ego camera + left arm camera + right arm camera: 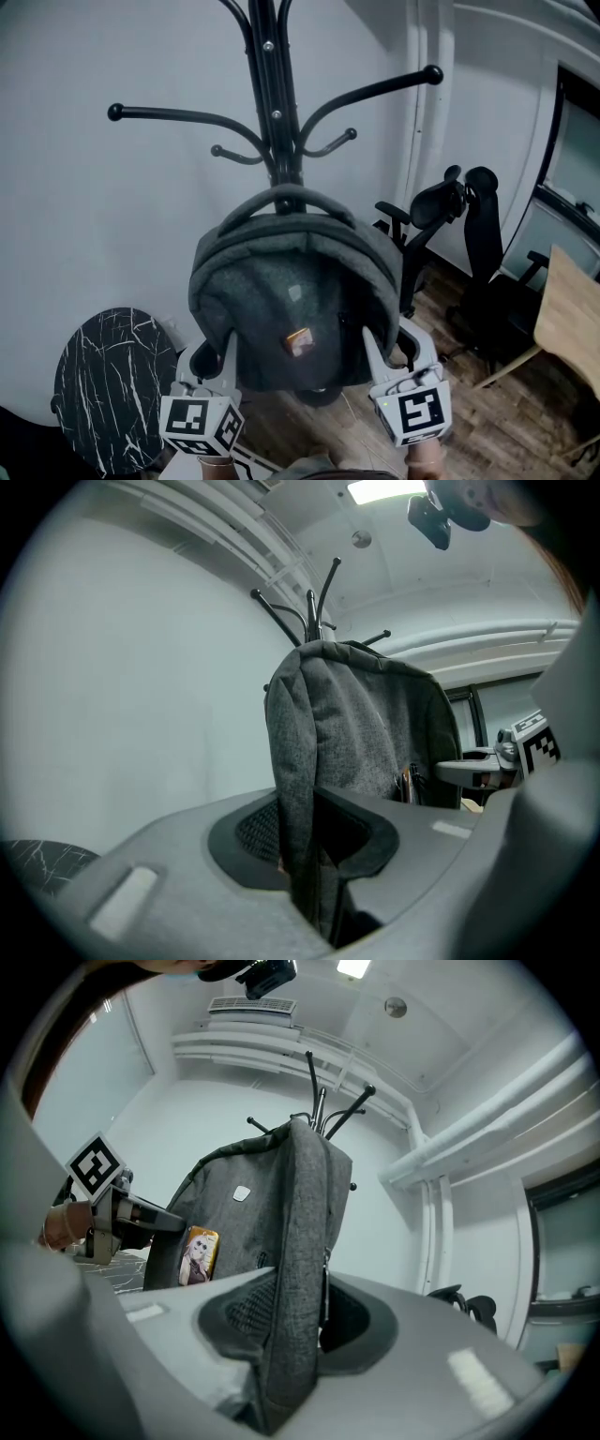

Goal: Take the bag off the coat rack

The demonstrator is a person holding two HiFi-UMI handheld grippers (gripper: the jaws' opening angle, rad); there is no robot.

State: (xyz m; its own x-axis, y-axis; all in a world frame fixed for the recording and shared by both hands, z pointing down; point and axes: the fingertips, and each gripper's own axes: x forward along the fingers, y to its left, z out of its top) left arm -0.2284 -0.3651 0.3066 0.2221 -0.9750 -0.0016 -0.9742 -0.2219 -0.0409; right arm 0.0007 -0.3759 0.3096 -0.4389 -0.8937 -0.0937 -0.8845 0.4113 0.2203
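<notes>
Bag (pixel 291 300), grey backpack: held up in front of the coat rack (pixel 274 103). Your left gripper (pixel 225 361) pinches its left side edge and your right gripper (pixel 377 354) its right, each pair of jaws closed on a fold of fabric. Status: gripped and supported, but the top handle (pixel 281 194) sits against the rack's pole, and whether it has cleared its hook cannot be told. Remaining, by my judgement: raise the handle free and draw the bag away toward you.
</notes>
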